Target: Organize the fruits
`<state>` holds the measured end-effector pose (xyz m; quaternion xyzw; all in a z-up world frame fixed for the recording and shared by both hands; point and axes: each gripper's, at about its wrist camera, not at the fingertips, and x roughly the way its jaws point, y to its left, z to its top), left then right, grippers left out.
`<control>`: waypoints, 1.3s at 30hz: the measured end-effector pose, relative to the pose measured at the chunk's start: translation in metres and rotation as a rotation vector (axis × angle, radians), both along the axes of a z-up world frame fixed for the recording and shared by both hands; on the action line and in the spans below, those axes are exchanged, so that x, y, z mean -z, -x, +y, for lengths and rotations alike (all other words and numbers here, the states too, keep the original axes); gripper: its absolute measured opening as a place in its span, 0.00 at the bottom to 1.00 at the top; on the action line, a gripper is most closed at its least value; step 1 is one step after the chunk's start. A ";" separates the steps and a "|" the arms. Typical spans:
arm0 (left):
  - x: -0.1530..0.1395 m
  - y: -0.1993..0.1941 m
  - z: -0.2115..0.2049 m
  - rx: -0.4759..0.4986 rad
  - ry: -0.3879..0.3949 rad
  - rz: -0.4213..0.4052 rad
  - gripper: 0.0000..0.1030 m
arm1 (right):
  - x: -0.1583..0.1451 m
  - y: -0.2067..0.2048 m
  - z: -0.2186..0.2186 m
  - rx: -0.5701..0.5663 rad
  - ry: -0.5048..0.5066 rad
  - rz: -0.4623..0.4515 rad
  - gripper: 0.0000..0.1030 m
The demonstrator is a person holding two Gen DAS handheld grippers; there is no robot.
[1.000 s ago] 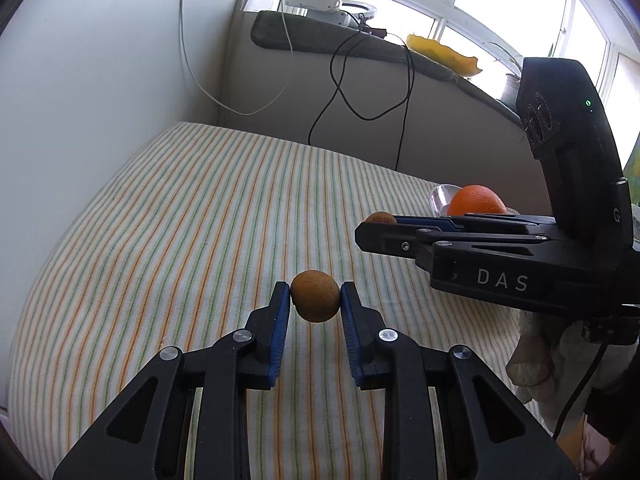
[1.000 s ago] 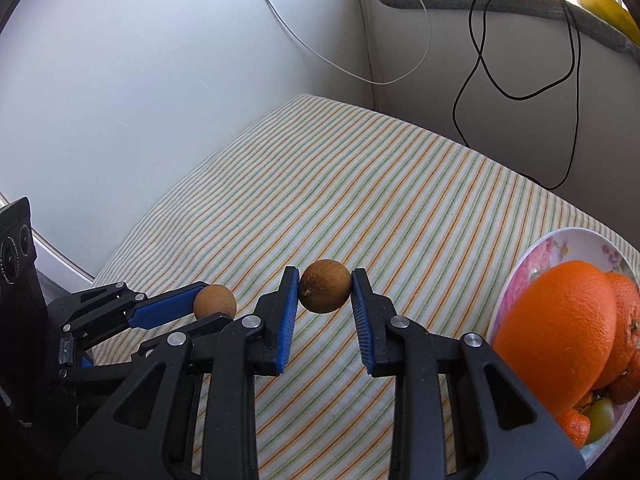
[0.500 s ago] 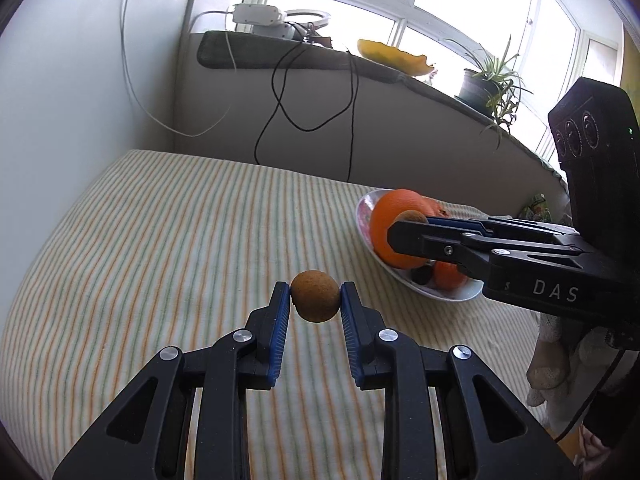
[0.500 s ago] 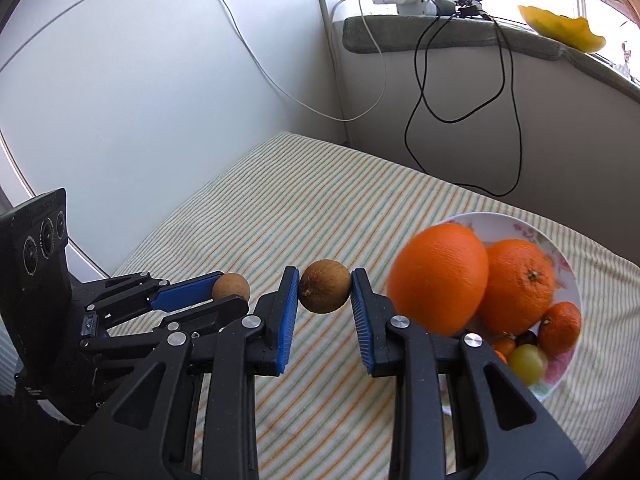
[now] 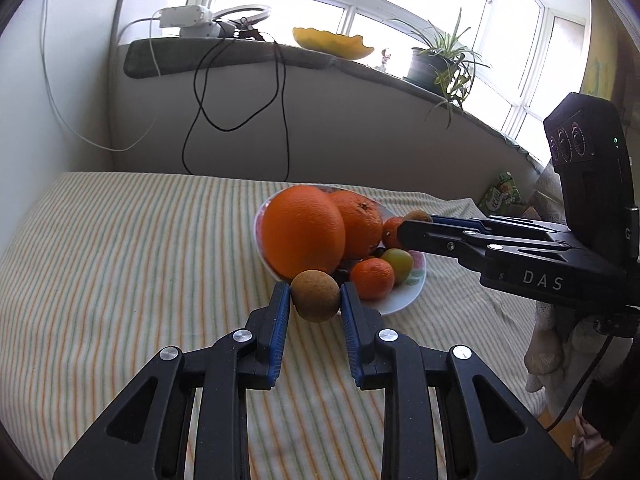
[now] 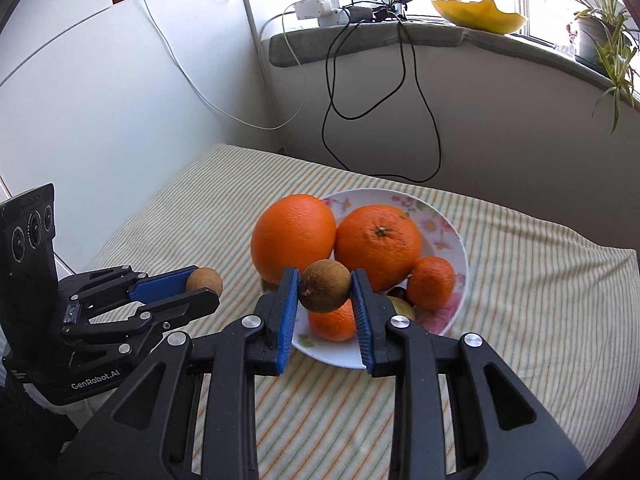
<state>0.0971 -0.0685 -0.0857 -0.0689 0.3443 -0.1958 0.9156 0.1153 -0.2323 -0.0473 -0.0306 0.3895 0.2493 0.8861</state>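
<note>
My left gripper (image 5: pixel 315 299) is shut on a small round brown fruit (image 5: pixel 315 295), held in the air just in front of a white flowered plate (image 5: pixel 404 300). My right gripper (image 6: pixel 325 287) is shut on a second, darker brown fruit (image 6: pixel 325 286), over the plate's (image 6: pixel 444 220) near rim. The plate holds two big oranges (image 6: pixel 294 236) (image 6: pixel 378 242), small mandarins (image 6: pixel 431 282) and a greenish fruit (image 5: pixel 397 260). In the left wrist view the right gripper (image 5: pixel 416 222) reaches in from the right; in the right wrist view the left gripper (image 6: pixel 202 286) sits at the left.
The plate rests on a striped cloth (image 6: pixel 532 300) over a table in a corner. Black cables (image 6: pixel 412 92) and a white cable (image 6: pixel 200 96) hang down the walls. The windowsill carries a yellow dish (image 6: pixel 478 10), a potted plant (image 5: pixel 434 64) and a white device (image 5: pixel 182 18).
Both grippers have swung right toward the plate, each keeping its brown fruit. The plate of oranges has come from the frame edge to the centre of both views.
</note>
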 end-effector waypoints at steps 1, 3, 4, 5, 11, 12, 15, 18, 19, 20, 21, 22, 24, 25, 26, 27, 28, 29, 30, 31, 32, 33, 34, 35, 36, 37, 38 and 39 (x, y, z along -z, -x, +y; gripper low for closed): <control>0.000 -0.002 -0.004 0.008 0.000 0.000 0.23 | 0.001 -0.002 -0.004 0.006 0.000 0.002 0.27; 0.000 -0.005 -0.013 0.021 -0.003 0.000 0.23 | 0.003 -0.003 -0.011 0.016 -0.004 0.004 0.27; 0.001 -0.004 -0.016 0.027 -0.003 0.001 0.23 | 0.005 -0.006 -0.013 0.020 -0.005 0.007 0.27; 0.001 -0.006 -0.020 0.032 -0.005 0.001 0.23 | 0.007 -0.008 -0.015 0.024 -0.006 0.010 0.27; 0.003 -0.014 -0.035 0.048 -0.027 -0.002 0.23 | 0.014 -0.016 -0.023 0.028 -0.012 0.025 0.27; 0.003 -0.015 -0.037 0.047 -0.030 -0.004 0.23 | 0.016 -0.017 -0.023 0.026 -0.011 0.027 0.27; 0.004 -0.017 -0.039 0.042 -0.039 -0.010 0.24 | 0.017 -0.020 -0.021 0.026 -0.010 0.018 0.27; 0.004 -0.018 -0.040 0.039 -0.049 -0.014 0.24 | 0.019 -0.022 -0.019 0.019 0.001 0.017 0.28; 0.005 -0.018 -0.040 0.038 -0.055 -0.015 0.24 | 0.019 -0.021 -0.019 0.020 0.004 0.014 0.32; 0.006 -0.018 -0.040 0.037 -0.060 -0.015 0.27 | 0.018 -0.020 -0.019 0.024 0.006 0.007 0.45; 0.007 -0.018 -0.040 0.036 -0.064 -0.013 0.30 | 0.018 -0.019 -0.020 0.028 0.005 -0.001 0.56; 0.007 -0.017 -0.040 0.032 -0.064 -0.016 0.37 | 0.017 -0.019 -0.021 0.029 0.000 -0.008 0.58; 0.006 -0.016 -0.038 0.025 -0.060 -0.018 0.39 | 0.015 -0.019 -0.022 0.032 -0.008 -0.007 0.58; 0.006 -0.016 -0.037 0.024 -0.061 -0.018 0.39 | 0.015 -0.019 -0.023 0.034 -0.012 -0.007 0.58; 0.006 -0.015 -0.037 0.023 -0.062 -0.020 0.39 | 0.014 -0.019 -0.023 0.037 -0.014 -0.008 0.58; 0.005 -0.014 -0.036 0.023 -0.064 -0.022 0.39 | 0.013 -0.018 -0.024 0.039 -0.016 -0.008 0.58; 0.005 -0.013 -0.036 0.022 -0.065 -0.023 0.39 | 0.013 -0.017 -0.024 0.040 -0.018 -0.009 0.58; 0.005 -0.012 -0.035 0.021 -0.065 -0.024 0.39 | 0.012 -0.016 -0.024 0.040 -0.017 -0.011 0.58; 0.005 -0.011 -0.034 0.021 -0.064 -0.023 0.39 | 0.012 -0.015 -0.024 0.042 -0.015 -0.013 0.58; 0.004 -0.010 -0.033 0.021 -0.062 -0.022 0.39 | 0.011 -0.014 -0.024 0.043 -0.016 -0.013 0.58; 0.004 -0.010 -0.033 0.021 -0.061 -0.021 0.39 | 0.011 -0.013 -0.025 0.044 -0.018 -0.012 0.58; 0.003 -0.009 -0.032 0.020 -0.060 -0.020 0.39 | 0.011 -0.012 -0.025 0.045 -0.021 -0.012 0.58; 0.002 -0.008 -0.032 0.018 -0.059 -0.022 0.39 | 0.011 -0.010 -0.026 0.047 -0.021 -0.013 0.58; 0.001 -0.006 -0.031 0.017 -0.058 -0.023 0.39 | 0.010 -0.009 -0.026 0.048 -0.021 -0.014 0.58; 0.000 -0.005 -0.031 0.017 -0.057 -0.025 0.39 | 0.010 -0.008 -0.026 0.049 -0.020 -0.015 0.58; -0.001 -0.004 -0.031 0.018 -0.057 -0.027 0.39 | 0.009 -0.006 -0.026 0.051 -0.020 -0.017 0.58; -0.002 -0.003 -0.031 0.017 -0.059 -0.030 0.39 | 0.008 -0.005 -0.026 0.052 -0.021 -0.018 0.58; -0.004 -0.001 -0.030 0.015 -0.060 -0.034 0.39 | 0.008 -0.004 -0.026 0.052 -0.023 -0.019 0.58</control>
